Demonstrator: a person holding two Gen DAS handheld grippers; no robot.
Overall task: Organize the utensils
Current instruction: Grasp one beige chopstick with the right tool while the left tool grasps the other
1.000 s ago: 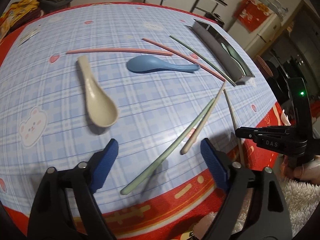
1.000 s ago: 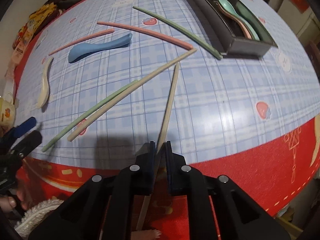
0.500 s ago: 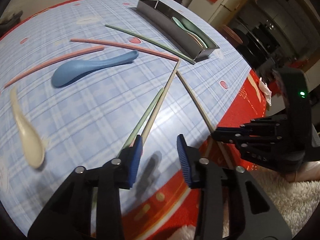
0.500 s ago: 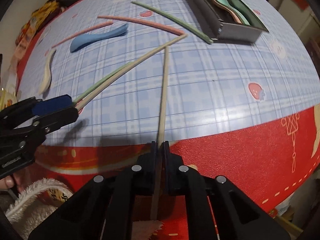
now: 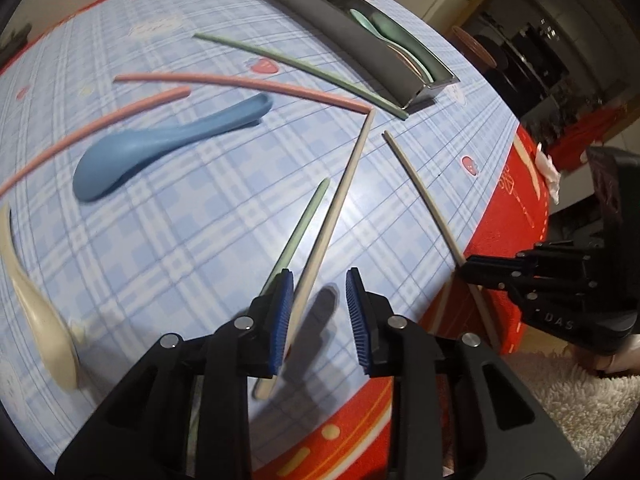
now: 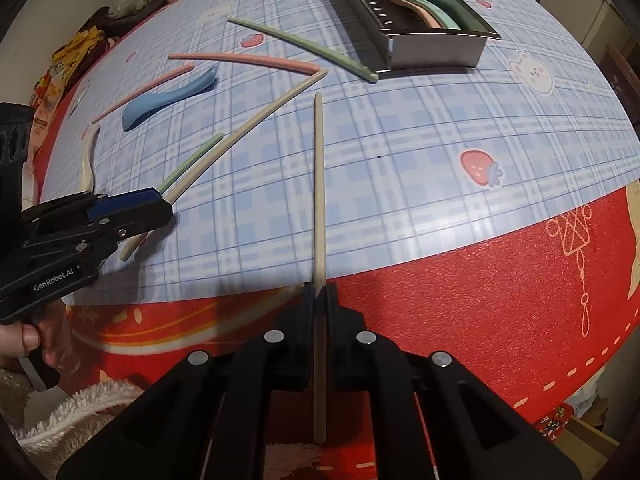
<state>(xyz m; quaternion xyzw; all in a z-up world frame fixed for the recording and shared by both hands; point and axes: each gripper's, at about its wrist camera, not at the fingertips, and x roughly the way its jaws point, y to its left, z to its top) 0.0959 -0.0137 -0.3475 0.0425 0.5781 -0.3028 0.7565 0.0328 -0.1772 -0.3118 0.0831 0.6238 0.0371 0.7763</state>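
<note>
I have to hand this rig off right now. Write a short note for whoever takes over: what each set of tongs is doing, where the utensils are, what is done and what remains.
Right tongs: shut on a beige chopstick, over the table's near edge.
Left tongs: open, straddling the second beige chopstick; a short green chopstick lies just outside its left pad.
Done: three spoons, mint, dark green and pink, lie in the metal tray.
Left on the table: blue spoon, cream spoon, two pink chopsticks, long green chopstick beside the tray.
Next, probably: close the left tongs on the beige stick, then take both to the tray.
</note>
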